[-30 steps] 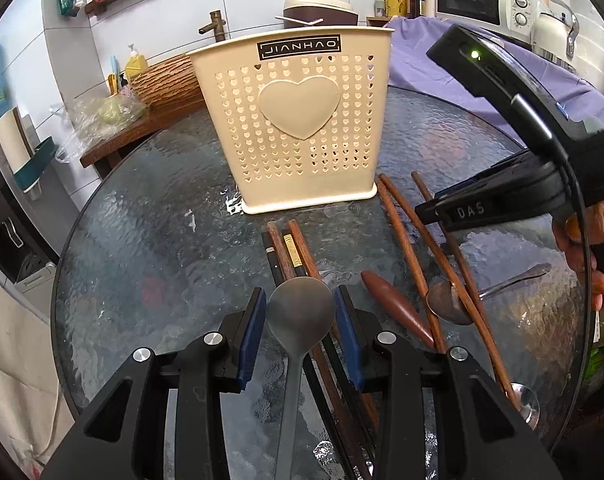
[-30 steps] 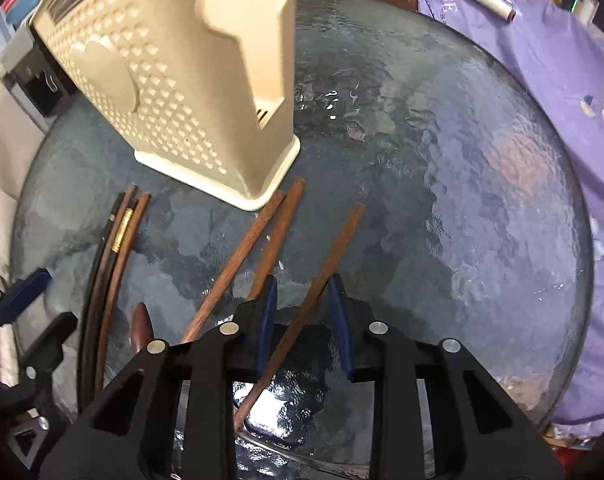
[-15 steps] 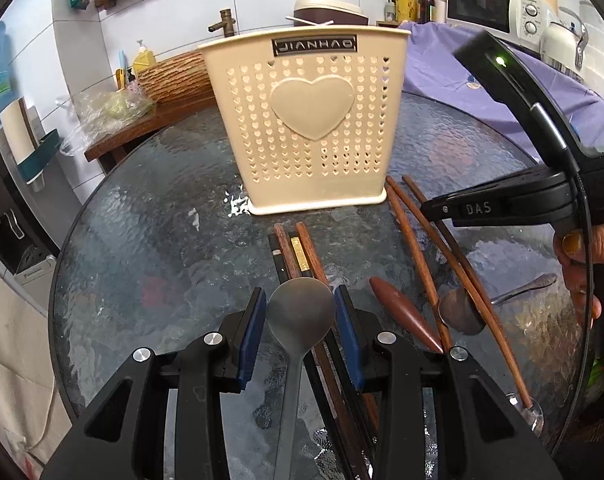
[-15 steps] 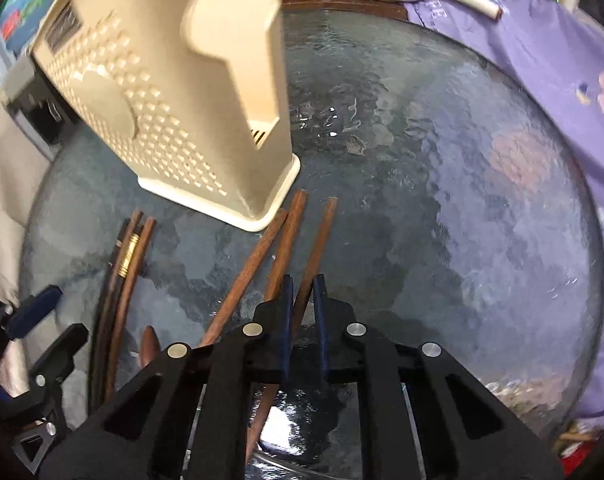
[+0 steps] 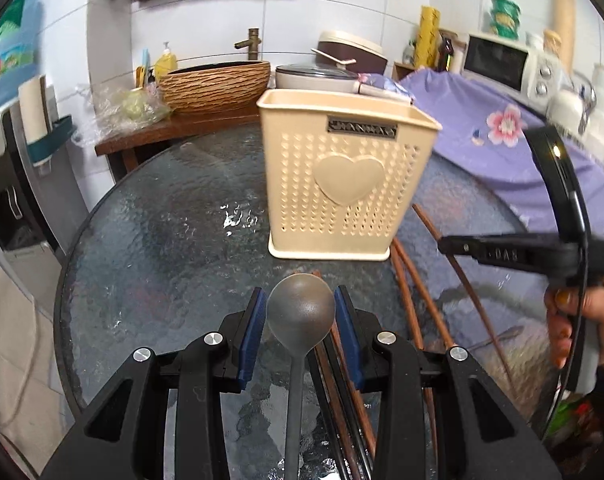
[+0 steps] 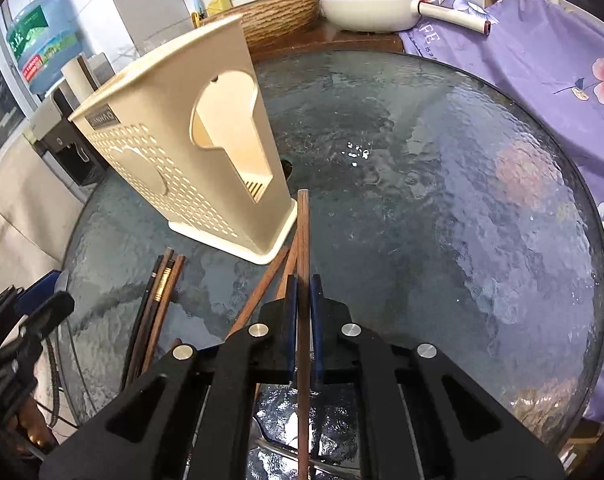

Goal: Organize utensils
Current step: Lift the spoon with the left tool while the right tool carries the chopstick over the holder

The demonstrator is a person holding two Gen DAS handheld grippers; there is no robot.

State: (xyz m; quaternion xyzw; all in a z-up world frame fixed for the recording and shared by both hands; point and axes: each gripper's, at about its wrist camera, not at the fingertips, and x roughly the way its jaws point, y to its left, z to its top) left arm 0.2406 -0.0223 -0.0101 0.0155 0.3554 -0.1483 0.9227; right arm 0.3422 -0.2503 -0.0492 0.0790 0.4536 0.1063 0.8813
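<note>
Glass table (image 5: pixel 150 240): left gripper (image 5: pixel 300 330) clamps spoon (image 5: pixel 300 314); right gripper (image 6: pixel 303 300) clamps chopstick (image 6: pixel 303 232), 12 o'clock; may pivot, missing holder (image 5: pixel 341 184).

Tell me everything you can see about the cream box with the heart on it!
The cream box looks like plastic. It stands upright on the round glass table, open at the top. Its front has rows of tiny holes, a raised heart in the middle and a small dark label above. In the right wrist view, its side has a big keyhole-shaped cutout showing slots low inside. It has a wider base. Brown chopsticks lie by its foot; whether they touch it is unclear. No gripper touches it.
</note>
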